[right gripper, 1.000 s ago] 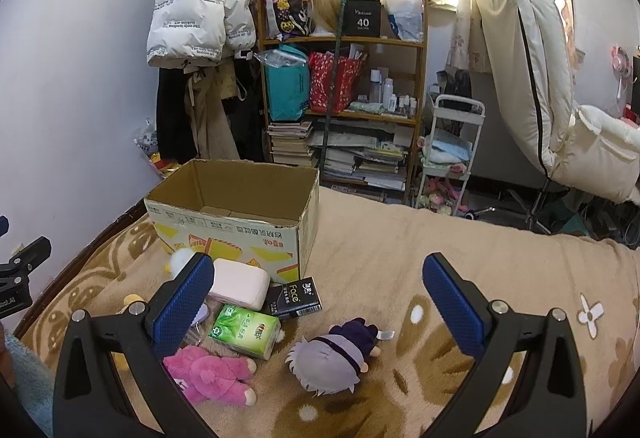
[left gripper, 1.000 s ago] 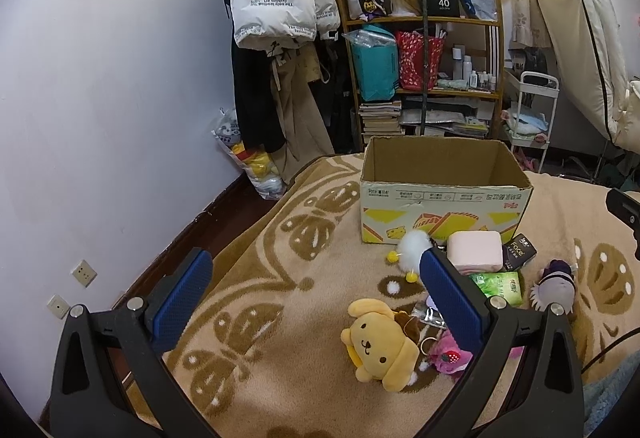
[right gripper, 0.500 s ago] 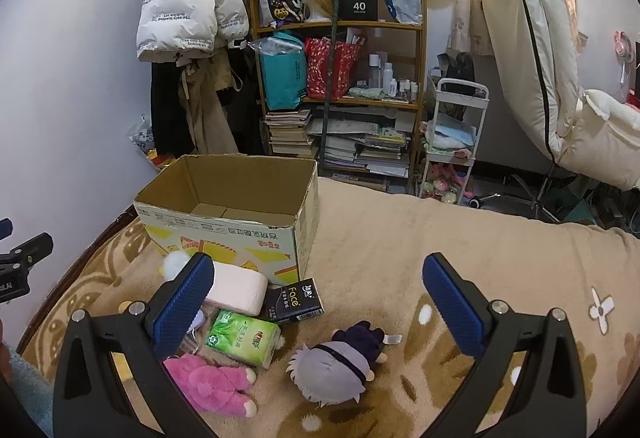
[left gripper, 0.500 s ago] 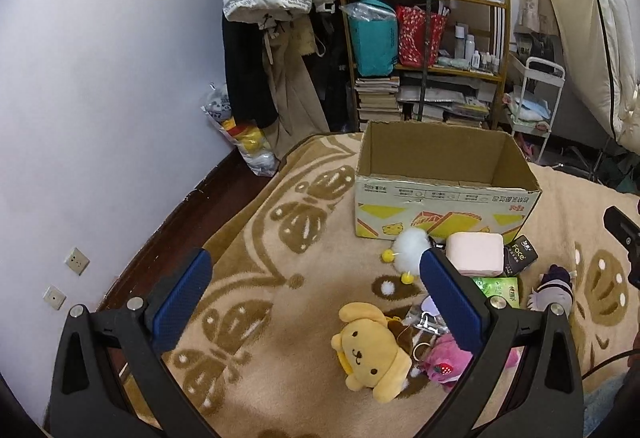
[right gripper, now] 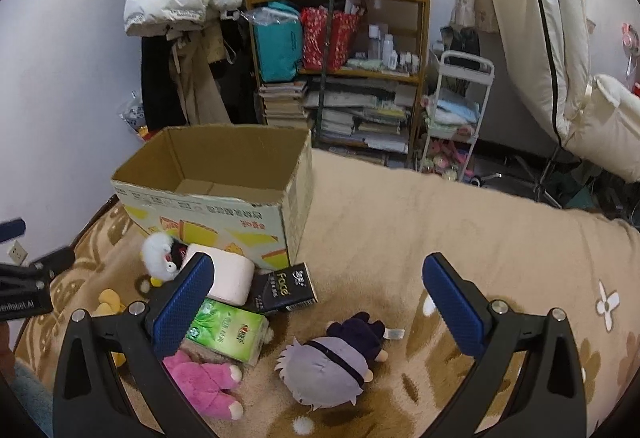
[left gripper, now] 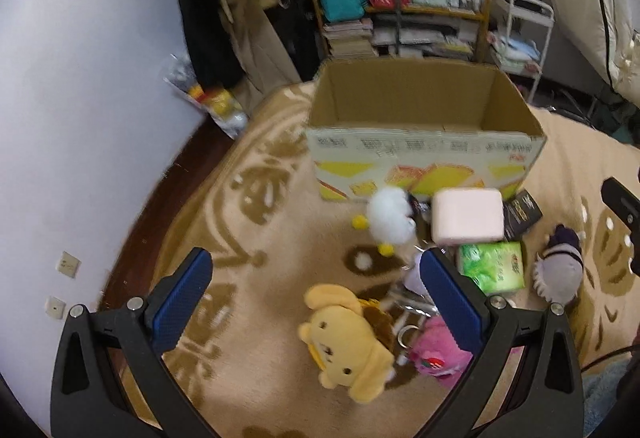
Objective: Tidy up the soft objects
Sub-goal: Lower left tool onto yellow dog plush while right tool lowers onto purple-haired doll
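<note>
Left gripper (left gripper: 316, 278) open above yellow plush (left gripper: 348, 342).

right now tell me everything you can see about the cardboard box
The cardboard box stands upright on the patterned beige blanket, top open. The part of its brown floor in view looks empty. Plain brown corrugated card inside; the outer front is pale with yellow and orange graphics and small print along the top edge. A white fluffy toy, a pink pack and a black packet lie close against its front base. Neither gripper touches it.
</note>
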Tool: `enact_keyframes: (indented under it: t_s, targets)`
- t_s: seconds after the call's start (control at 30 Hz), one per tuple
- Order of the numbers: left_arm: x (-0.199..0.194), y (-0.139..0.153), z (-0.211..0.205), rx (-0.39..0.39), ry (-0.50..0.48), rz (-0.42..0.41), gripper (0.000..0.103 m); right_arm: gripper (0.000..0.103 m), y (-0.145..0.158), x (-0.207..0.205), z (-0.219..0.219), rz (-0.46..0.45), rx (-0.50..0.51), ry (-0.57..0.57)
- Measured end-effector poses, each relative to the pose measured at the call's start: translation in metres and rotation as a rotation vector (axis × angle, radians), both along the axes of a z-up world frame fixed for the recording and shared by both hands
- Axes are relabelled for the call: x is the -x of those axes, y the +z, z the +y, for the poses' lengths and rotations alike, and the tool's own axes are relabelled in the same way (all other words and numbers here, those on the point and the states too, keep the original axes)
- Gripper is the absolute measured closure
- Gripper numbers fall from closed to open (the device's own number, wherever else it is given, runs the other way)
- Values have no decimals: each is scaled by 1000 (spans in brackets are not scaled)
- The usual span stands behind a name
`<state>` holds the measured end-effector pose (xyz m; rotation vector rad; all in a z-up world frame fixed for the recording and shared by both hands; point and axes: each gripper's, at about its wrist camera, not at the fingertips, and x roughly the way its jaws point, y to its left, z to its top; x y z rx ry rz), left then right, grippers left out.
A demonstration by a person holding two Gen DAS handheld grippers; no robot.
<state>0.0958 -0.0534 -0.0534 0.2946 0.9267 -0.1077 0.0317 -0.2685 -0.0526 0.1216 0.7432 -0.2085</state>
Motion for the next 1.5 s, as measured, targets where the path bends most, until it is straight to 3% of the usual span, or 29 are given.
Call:
enact_keyframes:
  t_s: [0.13, 0.37, 0.6, 0.8, 1.2, 1.4, 1.5]
  targets:
    - [-4, -13, -7, -28, -17, 32, 1, 0, -8, -5, -4, 23, -16, -4]
    - [-14, -56, -3, 19, 14, 207, 1, 0, -32, -16, -6, 140, -61, 14]
    - [-20, -87, 0, -17, 49, 336, 1, 0, -63, -21, -8, 271, -60, 4]
    - [-21, -107, 9, -29, 87, 430, 1, 0, -91, -27, -24, 392, -158, -22]
    - [-25, -132, 15, -94, 105, 496, 1, 0, -135, -30, -63, 507, -315, -102]
    - [-32, -143, 16, -126, 96, 484, 1, 0, -144, -35, -69, 516, -313, -86]
    - [-32, -144, 12, -122, 81, 476, 7, 1, -146, -36, -70, 515, -309, -84]
